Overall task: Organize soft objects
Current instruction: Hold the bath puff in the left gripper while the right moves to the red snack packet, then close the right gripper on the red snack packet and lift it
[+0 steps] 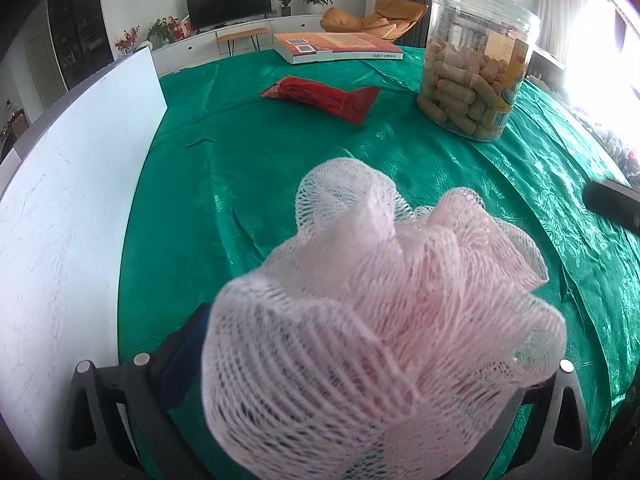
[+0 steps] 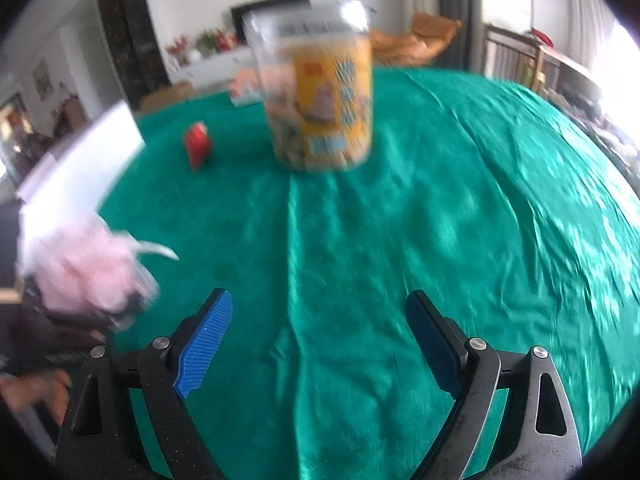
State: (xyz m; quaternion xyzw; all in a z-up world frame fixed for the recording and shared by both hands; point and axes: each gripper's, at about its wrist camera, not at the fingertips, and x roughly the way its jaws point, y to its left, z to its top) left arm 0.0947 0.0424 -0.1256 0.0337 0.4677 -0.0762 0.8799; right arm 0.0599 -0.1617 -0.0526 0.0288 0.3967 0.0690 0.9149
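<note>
Fingers first: my right gripper (image 2: pixel 320 340) stands wide open with only bare green cloth (image 2: pixel 440 220) between its blue pads (image 2: pixel 208 336), so it carries nothing. My left gripper (image 1: pixel 320 400) is almost buried under the pink loofah (image 1: pixel 372 320), whose mesh billows over both fingers; I judge it clamped on the loofah, since the ball sits raised between the arms, though the pads themselves are mostly hidden. From the right wrist view the same loofah shows as a pink blur low on the left, with a hand (image 2: pixel 36 396) beneath it. Beyond the loofah, a red packet (image 1: pixel 324 100) lies flat on the cloth, well apart from everything. Further right stands a clear jar (image 1: pixel 476 68) of beige snacks, upright, lid off as far as I can tell. A book (image 1: pixel 340 46) rests at the far edge, and a white board (image 1: pixel 72 208) runs along the left side of the table. As for progress, I'd say the sorting is barely begun: one soft thing is in hand but not yet placed, the packet waits untouched, and I see no obvious bin or pile where soft things are gathered. Where the loofah should go is unclear from here.
</note>
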